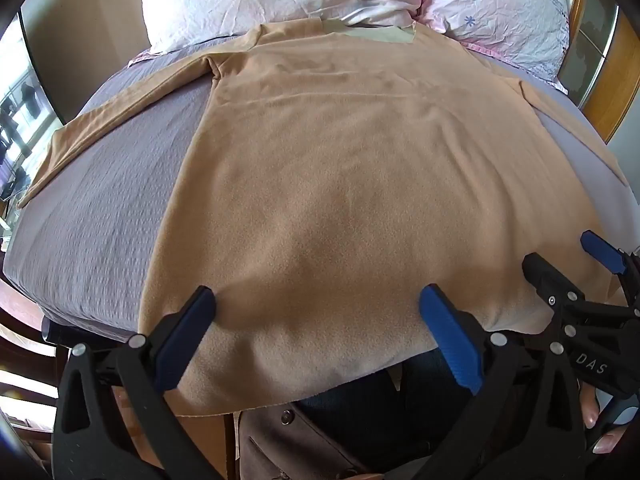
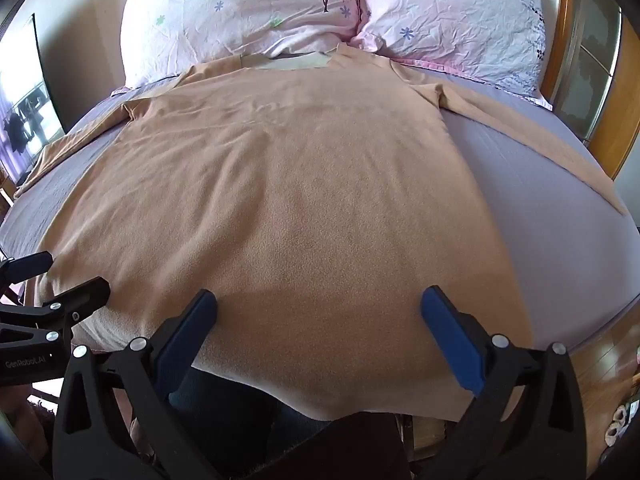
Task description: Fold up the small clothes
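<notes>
A tan long-sleeved fleece top (image 1: 340, 168) lies flat on the bed, collar toward the pillows, hem hanging over the near edge; it also shows in the right wrist view (image 2: 288, 200). Its sleeves spread out to the left (image 1: 100, 120) and to the right (image 2: 540, 136). My left gripper (image 1: 318, 300) is open over the hem's left part, holding nothing. My right gripper (image 2: 320, 302) is open over the hem's right part, empty. Each gripper shows at the edge of the other's view: the right gripper (image 1: 568, 264), the left gripper (image 2: 60, 276).
The bed has a grey-purple sheet (image 1: 100, 220). Two pink floral pillows (image 2: 248, 8) (image 2: 452, 20) lie at the head. A wooden headboard (image 2: 560, 40) stands at the right. The person's dark trousers (image 1: 360, 412) are below the hem.
</notes>
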### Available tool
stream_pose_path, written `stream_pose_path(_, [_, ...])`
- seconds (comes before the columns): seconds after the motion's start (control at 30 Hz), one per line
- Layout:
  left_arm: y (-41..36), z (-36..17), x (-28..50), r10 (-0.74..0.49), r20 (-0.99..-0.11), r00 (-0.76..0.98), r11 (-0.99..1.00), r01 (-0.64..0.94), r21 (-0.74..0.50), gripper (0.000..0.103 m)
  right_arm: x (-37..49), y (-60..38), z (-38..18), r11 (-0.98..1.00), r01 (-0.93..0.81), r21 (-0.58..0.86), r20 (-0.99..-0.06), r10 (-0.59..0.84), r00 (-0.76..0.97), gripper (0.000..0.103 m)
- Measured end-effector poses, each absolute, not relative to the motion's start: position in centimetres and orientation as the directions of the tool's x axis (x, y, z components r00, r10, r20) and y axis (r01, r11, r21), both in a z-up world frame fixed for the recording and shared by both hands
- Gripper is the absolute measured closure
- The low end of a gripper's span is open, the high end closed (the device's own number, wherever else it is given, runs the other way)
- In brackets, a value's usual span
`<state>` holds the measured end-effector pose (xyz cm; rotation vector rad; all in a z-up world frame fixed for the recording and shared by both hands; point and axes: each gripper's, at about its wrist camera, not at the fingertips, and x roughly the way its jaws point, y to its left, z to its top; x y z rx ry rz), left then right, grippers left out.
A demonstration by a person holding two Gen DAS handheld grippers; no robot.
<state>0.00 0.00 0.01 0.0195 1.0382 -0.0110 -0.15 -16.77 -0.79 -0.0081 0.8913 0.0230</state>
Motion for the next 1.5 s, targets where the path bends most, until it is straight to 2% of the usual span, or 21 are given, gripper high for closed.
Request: stream_pose_path(1.5, [0.00,0.01,-0.01,0.001,-0.860,0.511,1.000,0.019,0.012,0.002,-0.19,-16.78,-0.74,1.000,-0.023,0.004,-0.777,0.018,0.629,0.001])
